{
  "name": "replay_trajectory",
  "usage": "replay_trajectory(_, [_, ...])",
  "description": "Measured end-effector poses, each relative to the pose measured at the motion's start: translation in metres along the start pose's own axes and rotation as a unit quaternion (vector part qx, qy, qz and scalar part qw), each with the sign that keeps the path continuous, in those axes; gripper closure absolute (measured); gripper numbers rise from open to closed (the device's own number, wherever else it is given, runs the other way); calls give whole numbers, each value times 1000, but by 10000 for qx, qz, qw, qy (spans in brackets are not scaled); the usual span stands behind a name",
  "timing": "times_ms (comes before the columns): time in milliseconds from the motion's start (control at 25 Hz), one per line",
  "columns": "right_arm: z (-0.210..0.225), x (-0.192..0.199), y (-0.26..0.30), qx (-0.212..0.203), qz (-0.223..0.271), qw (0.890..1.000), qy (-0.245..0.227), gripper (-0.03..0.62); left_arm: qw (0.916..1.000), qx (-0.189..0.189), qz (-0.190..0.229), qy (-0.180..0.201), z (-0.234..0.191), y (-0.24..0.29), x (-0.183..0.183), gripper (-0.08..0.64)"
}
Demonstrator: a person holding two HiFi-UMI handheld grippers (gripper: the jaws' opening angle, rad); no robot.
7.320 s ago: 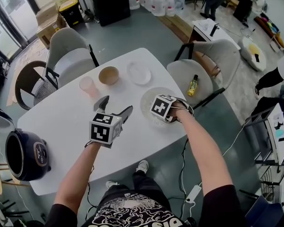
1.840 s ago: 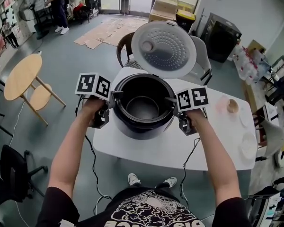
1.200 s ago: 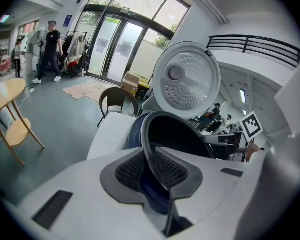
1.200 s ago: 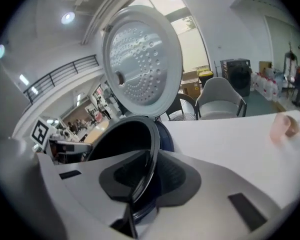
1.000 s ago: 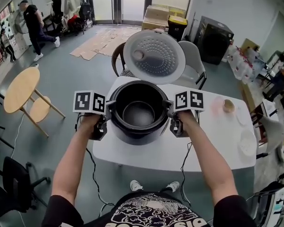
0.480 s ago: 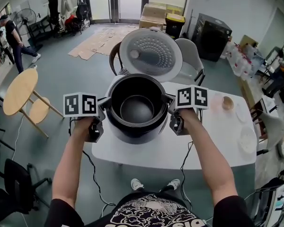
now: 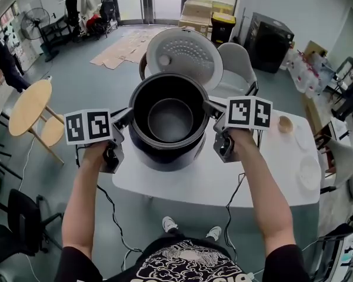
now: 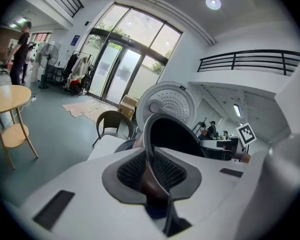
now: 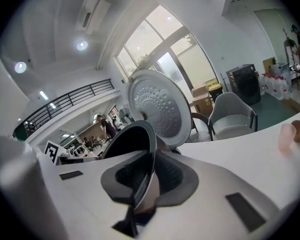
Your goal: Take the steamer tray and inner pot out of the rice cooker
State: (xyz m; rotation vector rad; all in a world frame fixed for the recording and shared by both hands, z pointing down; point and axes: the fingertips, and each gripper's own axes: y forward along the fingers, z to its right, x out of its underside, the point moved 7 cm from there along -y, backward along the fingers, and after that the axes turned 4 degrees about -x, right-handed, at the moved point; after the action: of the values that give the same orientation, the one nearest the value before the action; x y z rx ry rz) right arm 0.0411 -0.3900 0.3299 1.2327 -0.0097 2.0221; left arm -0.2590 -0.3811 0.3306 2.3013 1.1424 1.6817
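**A:** While both claws pinch its rim, the inner pot (image 7: 169,117) has come up. It sits higher and larger under the head camera than it did a second ago.

**B:** So the lift is under way?

**A:** I'd judge so. It is rising out of the rice cooker (image 7: 165,160), though I can't tell whether its base has cleared the body yet.

**B:** And the grip?

**A:** The left claw (image 7: 122,120) is clamped narrow on the rim at the pot's left. The right claw (image 7: 215,111) holds the opposite side, and it has just squeezed a touch tighter. In each gripper view the thin rim runs edge-on between the ribbed pads, with the pot's dark mouth just beyond.

**B:** Any steamer tray?

**A:** None that I can pick out. A paler disc lies low inside the pot, but whether it is the bottom or a tray I can't say.

**B:** What's around it?

**A:** The lid (image 7: 185,50) stands open just behind the pot. The white worktop (image 7: 270,175) stretches off to the right, which looks like the likely place to set the pot down.
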Motion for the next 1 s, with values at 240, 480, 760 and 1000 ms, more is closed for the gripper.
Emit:
replay_trajectory(240, [-10, -14, -32, -319, 125, 9994, -95, 535, 9994, 23, 334, 33, 32, -26, -7, 503])
replay_trajectory(480, [-19, -19, -77, -595, 340, 9977, -19, 538, 9985, 104, 521, 86, 67, -46, -4, 502])
replay_trajectory(760, [26, -25, -146, -423, 656, 9969, -34, 538, 9976, 334, 496, 348, 141, -22, 8, 502])
replay_trajectory(1000, [100, -20, -215, -48, 883, 9957, 285, 540, 9959, 627, 126, 635, 218, 36, 31, 500])
